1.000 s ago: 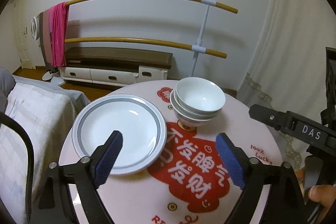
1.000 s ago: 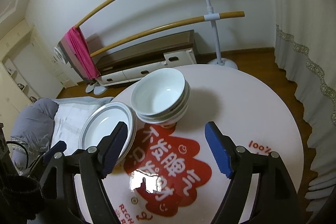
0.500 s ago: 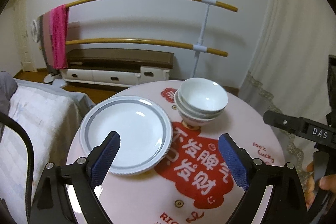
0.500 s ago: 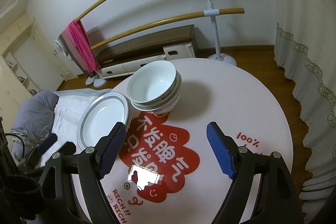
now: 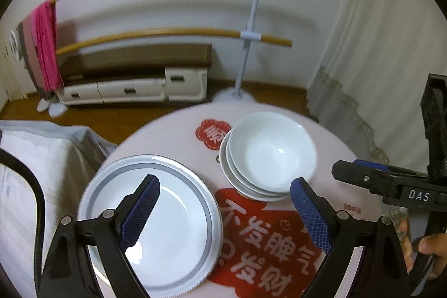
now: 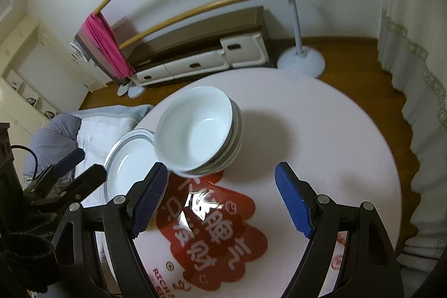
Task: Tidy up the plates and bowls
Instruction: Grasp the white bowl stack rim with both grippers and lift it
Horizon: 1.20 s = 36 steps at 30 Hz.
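Observation:
A stack of white bowls (image 5: 269, 155) (image 6: 197, 131) sits on the round pink table (image 5: 329, 147) (image 6: 321, 130). Beside it on the left lies a stack of white plates with a grey rim band (image 5: 173, 222) (image 6: 125, 166). My left gripper (image 5: 225, 210) hovers open above the table, its left pad over the plates and its right pad near the bowls' front edge. My right gripper (image 6: 220, 193) is open too, just in front of the bowls, with nothing between its pads. The right tool also shows at the right edge of the left wrist view (image 5: 391, 183).
A large red sticker with white characters (image 5: 268, 242) (image 6: 212, 231) covers the table's near half. A bed with grey bedding (image 6: 92, 127) adjoins the table on the left. Beyond stand a drying rack with a pink towel (image 5: 44, 46), a low cabinet (image 5: 134, 85) and a curtain (image 5: 377, 74).
Both grippers have moved in over the table, so bowls and plates look larger and nearer. The left view has swung rightward, the right view tilted further down. Both stay open and empty.

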Available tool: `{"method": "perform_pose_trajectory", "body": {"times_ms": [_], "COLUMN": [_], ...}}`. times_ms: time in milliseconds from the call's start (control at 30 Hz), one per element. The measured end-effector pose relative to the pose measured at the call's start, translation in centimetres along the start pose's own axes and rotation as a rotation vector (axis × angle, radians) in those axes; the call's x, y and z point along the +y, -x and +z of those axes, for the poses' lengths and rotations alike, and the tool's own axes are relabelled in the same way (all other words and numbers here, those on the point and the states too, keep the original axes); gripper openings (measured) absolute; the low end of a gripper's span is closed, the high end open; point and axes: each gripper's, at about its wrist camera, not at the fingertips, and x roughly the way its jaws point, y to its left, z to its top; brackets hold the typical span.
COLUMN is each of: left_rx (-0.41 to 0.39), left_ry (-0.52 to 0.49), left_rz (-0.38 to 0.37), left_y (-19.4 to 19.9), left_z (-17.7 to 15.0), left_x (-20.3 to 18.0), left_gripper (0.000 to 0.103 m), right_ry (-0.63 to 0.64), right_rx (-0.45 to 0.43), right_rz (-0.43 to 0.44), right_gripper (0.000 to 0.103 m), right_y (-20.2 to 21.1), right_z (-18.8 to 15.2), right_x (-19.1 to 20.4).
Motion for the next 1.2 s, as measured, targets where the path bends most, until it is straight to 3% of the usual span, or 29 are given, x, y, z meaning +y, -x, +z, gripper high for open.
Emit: {"method": "perform_pose_trajectory", "body": {"times_ms": [200,467,567,633,800,967,1200], "left_rx": [0.102,0.169,0.184,0.182,0.198,0.226,0.221], "left_ry": [0.014,0.028,0.017,0.017,0.020,0.055,0.086], "left_rz": [-0.017,-0.043,-0.069,-0.076,-0.118,-0.159,-0.159], "left_y": [-5.5,-9.6,-10.4,-10.7,-11.7,-12.7,-13.0], "left_z": [3.2,5.2,5.8,6.1,6.7,7.3,7.4], "left_x": [1.2,1.9,1.8,2.0,2.6,4.2,5.0], "left_gripper": [0.087,0.067,0.057,0.048,0.032,0.032,0.027], "right_ry": [-0.106,-0.114,-0.092,-0.083,-0.068,-0.057,-0.046], "right_rx": [0.077,0.139,0.161,0.167,0.169,0.168,0.164], "right_rz": [0.028,0.027,-0.004,-0.012,-0.001,-0.024,-0.057], "right_gripper": [0.081,0.079,0.068,0.051,0.033,0.033,0.033], "right_y": [-4.9,-8.1,-8.9,-9.0,-9.0,-8.9,-9.0], "right_z": [2.0,3.3,3.3,3.3,3.2,2.9,2.9], "right_x": [-2.5,-3.4,-2.9,-2.4,-1.5,-0.9,-0.4]}}
